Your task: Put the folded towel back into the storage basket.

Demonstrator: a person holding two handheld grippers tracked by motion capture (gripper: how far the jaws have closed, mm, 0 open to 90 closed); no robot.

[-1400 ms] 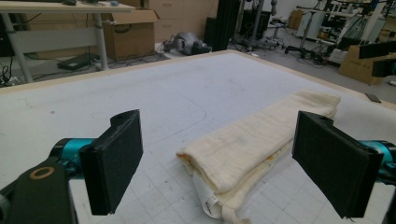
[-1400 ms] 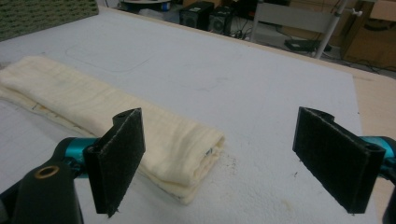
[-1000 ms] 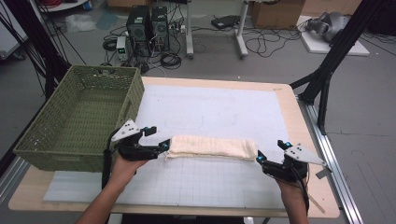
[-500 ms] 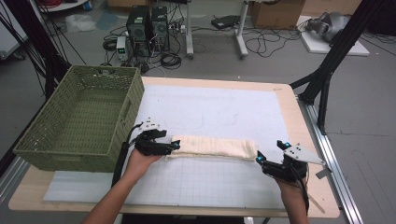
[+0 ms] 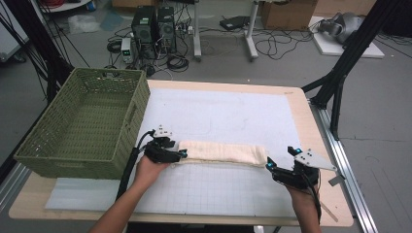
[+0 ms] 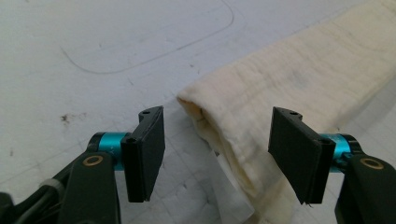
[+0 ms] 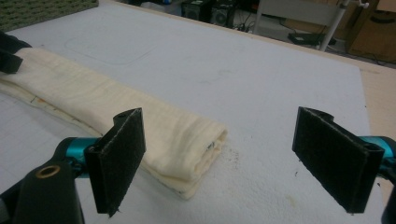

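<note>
While closing, left claw (image 6: 217,156) astride towel (image 6: 289,98)

Cream cloth, green basket, white mat

The folded cloth (image 5: 223,153) is showing pale cream; the woven basket (image 5: 82,126) is showing olive green; the gridded mat (image 5: 233,114) is looking white on a light wooden desk (image 5: 318,145); the fingers (image 6: 147,149) are showing black.

Standing close beside the left gripper (image 5: 183,154) on its outer side: the green wicker basket (image 5: 87,126), walling off that way. Lying between the left gripper's parted, closing jaws: the folded cloth's (image 6: 280,102) end. Stretching beyond both grippers: bare white mat (image 5: 233,114), giving free passage. Sitting just short of the cloth, probably untouched: the right gripper (image 5: 270,165), wide apart.
</note>
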